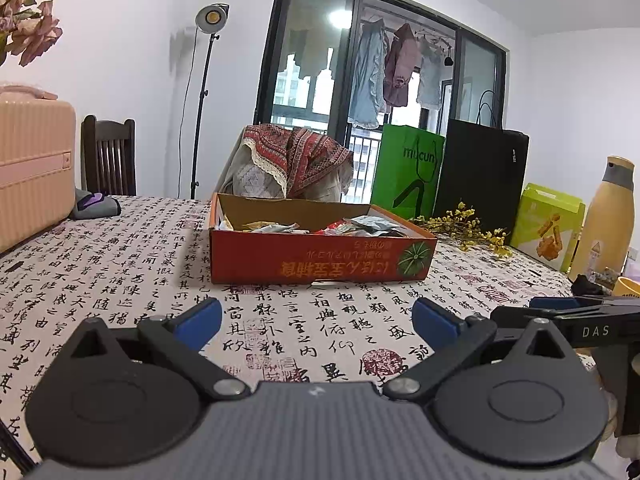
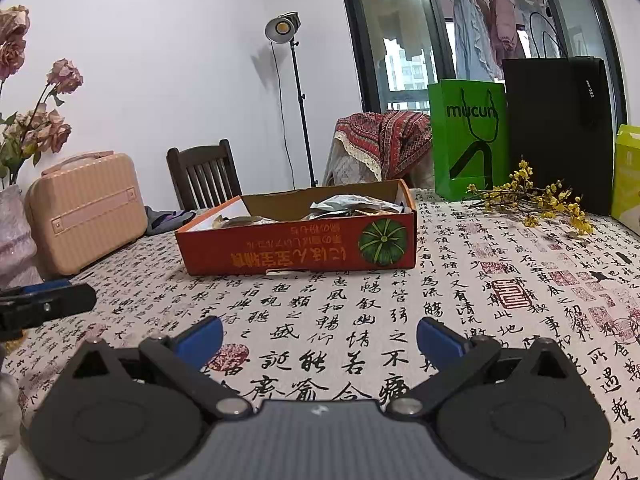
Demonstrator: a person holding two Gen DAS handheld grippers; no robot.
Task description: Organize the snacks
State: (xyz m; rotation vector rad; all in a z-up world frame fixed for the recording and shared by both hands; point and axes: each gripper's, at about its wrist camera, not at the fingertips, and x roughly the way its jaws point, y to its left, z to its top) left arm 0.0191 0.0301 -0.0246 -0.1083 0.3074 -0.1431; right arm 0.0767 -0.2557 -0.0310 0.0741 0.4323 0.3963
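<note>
A matt printed cloth is covering the table (image 2: pixel 460 280). On it, the cardboard box (image 2: pixel 296 248) is showing a slightly glossy printed face, with crinkled shiny foil snack packets (image 2: pixel 352 204) lying inside. Behind the box, glossy paper bags (image 2: pixel 466 140) are standing. Each gripper (image 1: pixel 316 322) (image 2: pixel 319 340) is showing matt black plastic with blue rubbery-looking fingertip pads (image 2: pixel 202 340).

Home, dining/living room: laundry (image 1: pixel 384 76) is hanging on the balcony behind the glass door (image 1: pixel 316 60), chair (image 2: pixel 204 174) is sitting at the table (image 2: pixel 460 280), suitcase (image 2: pixel 86 212) and shopping bags (image 2: pixel 468 136) are resting on it.
</note>
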